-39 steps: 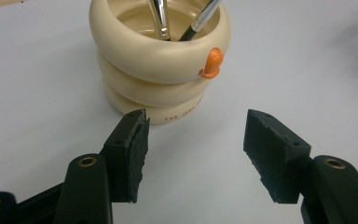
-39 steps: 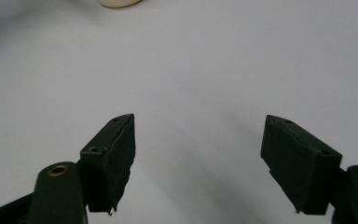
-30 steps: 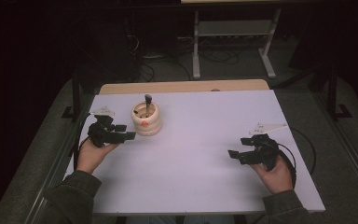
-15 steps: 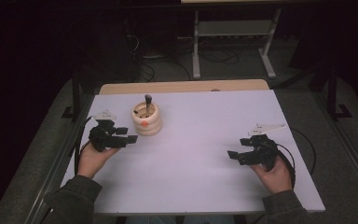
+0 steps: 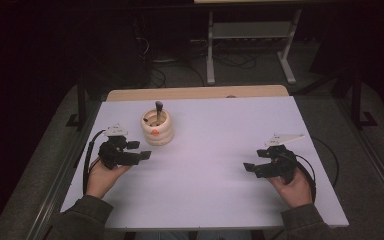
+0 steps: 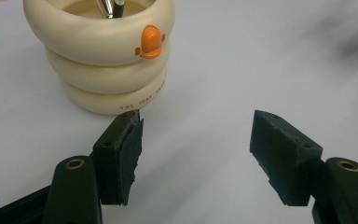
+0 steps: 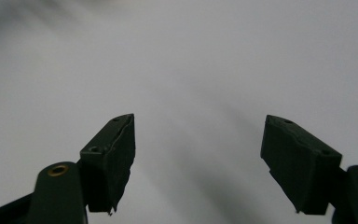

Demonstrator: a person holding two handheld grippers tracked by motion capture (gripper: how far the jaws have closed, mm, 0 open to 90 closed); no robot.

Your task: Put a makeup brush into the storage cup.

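The left gripper [image 5: 142, 150] has just been opening, jaws wide, nothing between them. The right gripper [image 5: 250, 167] gapes empty at four o'clock. The cup [image 5: 156, 127] stands at eleven o'clock, just beyond the left gripper.

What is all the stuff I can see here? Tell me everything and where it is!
Cream ringed holder with an orange duck bill: one, cream, far left part of the table, just ahead of the left claw.
Dark-handled tool: one, black and metal, standing in the holder.
White table top: one, white, in the middle of the scene.
Wooden board: one, light brown, along the table's far edge.
Metal stand: one, grey, on the floor beyond the table.
Left claw: one, black, open, nothing between its jaws, which have just been opening.
Right claw: one, black, open, over bare table.
Hands: two, at the near edge.
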